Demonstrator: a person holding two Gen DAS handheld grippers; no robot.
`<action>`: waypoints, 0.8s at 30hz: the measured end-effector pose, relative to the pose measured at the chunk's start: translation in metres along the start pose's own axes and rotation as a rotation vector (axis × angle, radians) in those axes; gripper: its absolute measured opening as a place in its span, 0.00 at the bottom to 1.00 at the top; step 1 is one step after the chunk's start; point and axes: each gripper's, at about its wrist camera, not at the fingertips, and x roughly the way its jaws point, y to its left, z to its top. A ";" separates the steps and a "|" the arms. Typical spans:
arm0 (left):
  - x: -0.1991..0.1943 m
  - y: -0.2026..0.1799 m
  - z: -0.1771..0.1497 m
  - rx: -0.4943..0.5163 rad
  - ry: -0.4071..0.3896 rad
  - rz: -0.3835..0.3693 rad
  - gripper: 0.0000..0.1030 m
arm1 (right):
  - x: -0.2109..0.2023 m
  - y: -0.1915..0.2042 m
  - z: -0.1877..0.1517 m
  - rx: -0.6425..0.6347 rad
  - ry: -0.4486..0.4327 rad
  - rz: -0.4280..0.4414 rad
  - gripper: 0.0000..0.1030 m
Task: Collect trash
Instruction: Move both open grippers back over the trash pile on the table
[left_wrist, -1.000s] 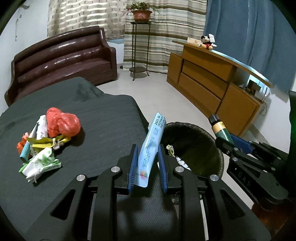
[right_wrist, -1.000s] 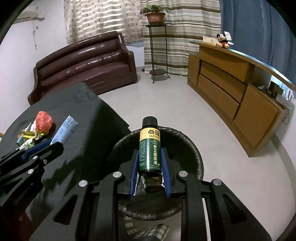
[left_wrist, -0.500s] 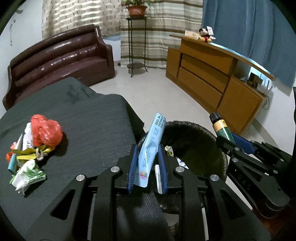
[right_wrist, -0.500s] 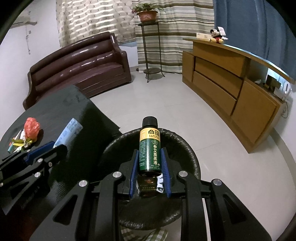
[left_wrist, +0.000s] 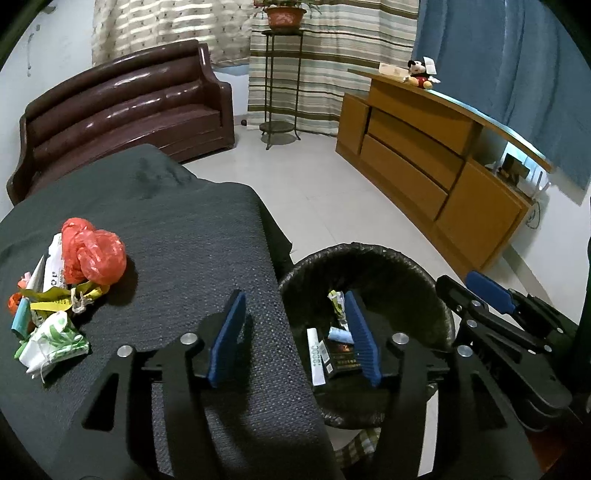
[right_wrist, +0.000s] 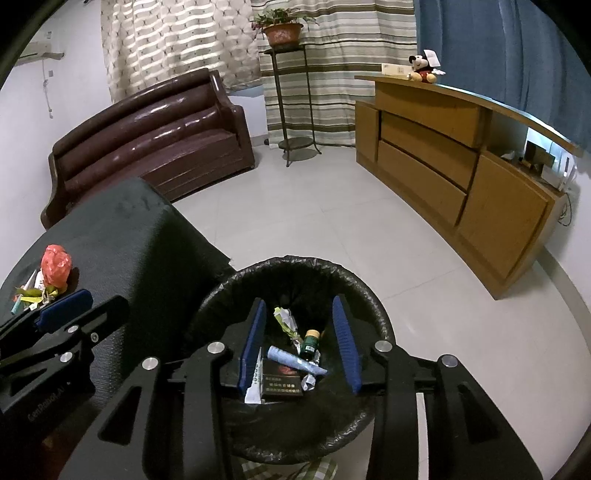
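We see both sets of tongs released, jaws just been opening, nothing between them. Left gripper (left_wrist: 293, 334) straddles table edge and rim of black-lined trash bin (right_wrist: 364, 295). Right gripper (right_wrist: 300, 345) hangs over bin. Green bottle (right_wrist: 309, 344) and pale blue tube (right_wrist: 291, 360) lie inside bin on dark box (right_wrist: 282, 384). Trash pile with red plastic bag (left_wrist: 92, 256) sits on dark table (left_wrist: 177, 236).

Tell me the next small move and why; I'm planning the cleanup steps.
Probably swing the left gripper back to the trash pile on the table. Both grippers' jaws have just opened with nothing between them, and the blue tube and bottle lie in the bin.
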 end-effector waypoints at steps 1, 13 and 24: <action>-0.001 0.002 0.000 -0.005 0.000 -0.002 0.55 | 0.001 0.000 0.001 -0.001 0.002 0.000 0.38; -0.023 0.032 -0.006 -0.039 -0.017 0.043 0.56 | -0.003 0.021 0.004 -0.033 0.013 0.031 0.41; -0.060 0.098 -0.017 -0.124 -0.037 0.154 0.56 | -0.007 0.071 0.002 -0.105 0.029 0.111 0.41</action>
